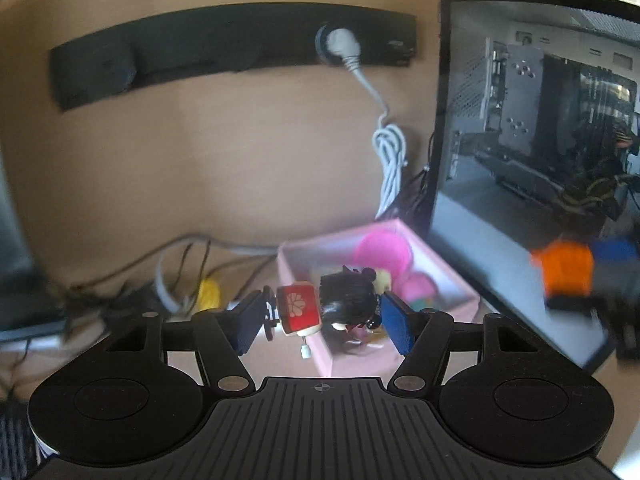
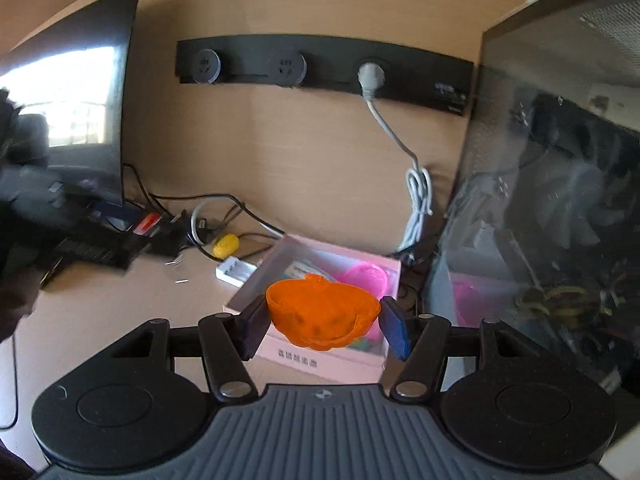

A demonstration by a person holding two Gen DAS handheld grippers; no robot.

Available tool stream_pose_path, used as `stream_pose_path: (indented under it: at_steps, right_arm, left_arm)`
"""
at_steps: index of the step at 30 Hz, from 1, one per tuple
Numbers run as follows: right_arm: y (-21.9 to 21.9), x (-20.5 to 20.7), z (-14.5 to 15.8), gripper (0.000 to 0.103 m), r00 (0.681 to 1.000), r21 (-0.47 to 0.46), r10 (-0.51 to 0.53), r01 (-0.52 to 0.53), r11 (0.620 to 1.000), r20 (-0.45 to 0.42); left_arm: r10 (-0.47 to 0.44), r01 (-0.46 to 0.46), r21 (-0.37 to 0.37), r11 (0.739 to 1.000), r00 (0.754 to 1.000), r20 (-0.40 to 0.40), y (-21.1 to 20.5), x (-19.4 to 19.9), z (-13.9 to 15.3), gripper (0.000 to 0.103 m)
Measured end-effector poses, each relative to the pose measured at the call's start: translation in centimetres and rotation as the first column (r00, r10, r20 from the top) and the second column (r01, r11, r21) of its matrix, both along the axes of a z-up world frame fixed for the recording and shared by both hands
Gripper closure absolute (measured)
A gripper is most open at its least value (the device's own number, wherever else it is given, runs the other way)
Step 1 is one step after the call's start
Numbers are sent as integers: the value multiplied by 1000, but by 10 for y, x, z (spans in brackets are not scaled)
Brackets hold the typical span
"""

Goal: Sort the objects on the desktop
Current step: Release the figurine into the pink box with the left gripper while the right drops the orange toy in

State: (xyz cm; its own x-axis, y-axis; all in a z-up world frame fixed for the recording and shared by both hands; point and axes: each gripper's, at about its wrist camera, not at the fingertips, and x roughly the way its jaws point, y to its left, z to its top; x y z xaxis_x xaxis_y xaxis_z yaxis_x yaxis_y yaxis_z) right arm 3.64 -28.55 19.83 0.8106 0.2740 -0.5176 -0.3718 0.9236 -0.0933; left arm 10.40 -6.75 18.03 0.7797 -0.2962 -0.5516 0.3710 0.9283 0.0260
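My left gripper [image 1: 322, 328] is shut on a wind-up toy [image 1: 300, 308], a red drum joined to a black-haired figure, and holds it up in front of the pink box [image 1: 304, 248]. Pink round things [image 1: 382, 252] lie in that box. My right gripper [image 2: 322, 328] is shut on an orange bowl-shaped toy [image 2: 322, 314], raised over the near side of the pink box [image 2: 320, 356]. The orange toy [image 1: 568, 268] also shows, blurred, at the right of the left wrist view. At the left of the right wrist view the left gripper [image 2: 132, 226] is a dark blur.
A glass-sided computer case [image 2: 560, 200] stands right of the box. A black socket rail [image 2: 320, 68] with a white plug and bundled cable [image 2: 420, 196] runs along the wall. A yellow object [image 2: 226, 245], a white charger [image 2: 236, 270], tangled cables and a monitor [image 2: 68, 92] lie to the left.
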Motion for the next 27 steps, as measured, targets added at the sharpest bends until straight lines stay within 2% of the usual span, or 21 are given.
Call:
stream_pose_path:
  at_steps: [4, 6, 8, 10, 17, 25, 27]
  right_arm:
    - [-1, 2, -19, 44, 998, 11, -31, 32, 999, -48]
    - [1, 6, -27, 44, 997, 22, -48, 50, 999, -68]
    - [4, 13, -31, 44, 996, 21, -65, 67, 998, -68]
    - [7, 21, -31, 44, 996, 23, -73, 74, 997, -61]
    - [21, 67, -19, 43, 996, -5, -94, 94, 996, -1]
    - [30, 129, -23, 43, 984, 40, -174, 175, 984, -40]
    - [31, 142, -34, 33, 980, 37, -184, 187, 982, -73]
  left_arm:
    - [-59, 59, -17, 998, 998, -11, -31, 38, 3, 30]
    - [-34, 34, -4, 999, 999, -27, -35, 52, 1, 20]
    - [-5, 5, -6, 1000, 999, -53, -26, 57, -3, 18]
    - [24, -24, 0, 1000, 997, -79, -13, 53, -11, 13]
    - [98, -92, 44, 995, 980, -175, 20, 22, -41, 7]
    - [146, -156, -5, 988, 935, -324, 36, -5, -78, 6]
    - [154, -159, 15, 987, 928, -340, 35, -7, -89, 6]
